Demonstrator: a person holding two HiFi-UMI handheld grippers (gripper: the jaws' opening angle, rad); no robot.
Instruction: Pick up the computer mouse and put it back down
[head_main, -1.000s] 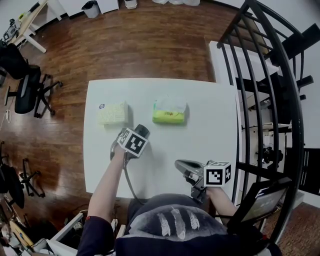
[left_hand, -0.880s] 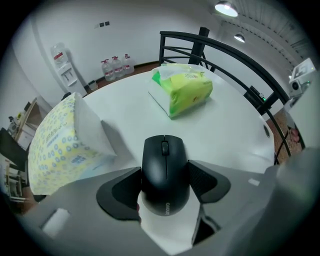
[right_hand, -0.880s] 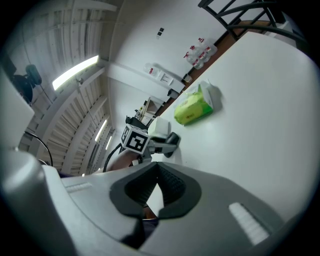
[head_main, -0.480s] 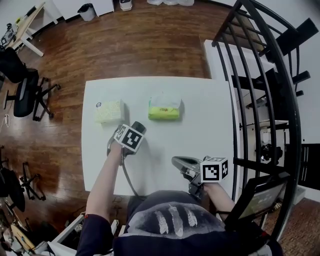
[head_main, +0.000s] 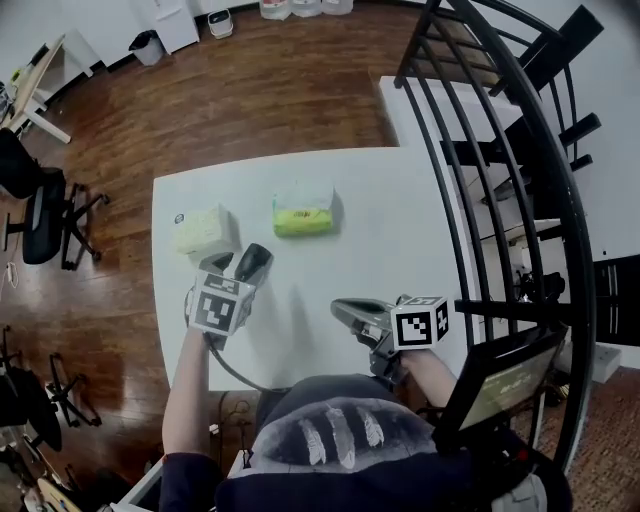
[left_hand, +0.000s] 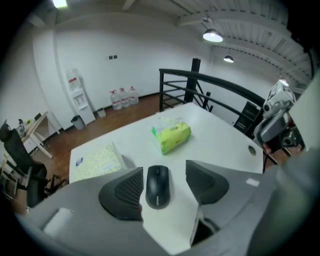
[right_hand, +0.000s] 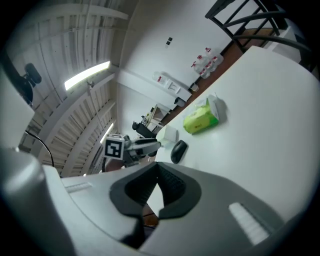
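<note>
The computer mouse (left_hand: 157, 186) lies flat on the white table (head_main: 400, 220), toward the table's left side in the head view, with its narrow end pointing away from the person. The left gripper (left_hand: 164, 172) hovers over it, tilted steeply down. In the left gripper view the mouse shows in the gap between the two dark pads, but it rests on the table below them and neither pad presses on it. There is a clear gap at the right pad, and the left pad only overlaps the mouse's edge in the view. The jaws stand moderately wide and are closing, with nothing in their hold. From the mouse in the head view, a green tissue pack (head_main: 303, 215) sits at about one o'clock. A pale yellow pack (head_main: 203, 230) sits at about ten o'clock, near the table's left edge. Both lie apart from the mouse. The right gripper (right_hand: 156, 167) is at about four o'clock from the mouse, near the table's front edge and well apart from it. It points only slightly downward. Its pads meet at the tips and it carries nothing. A black railing (head_main: 480, 150) curves past the table's right side, at three o'clock.
</note>
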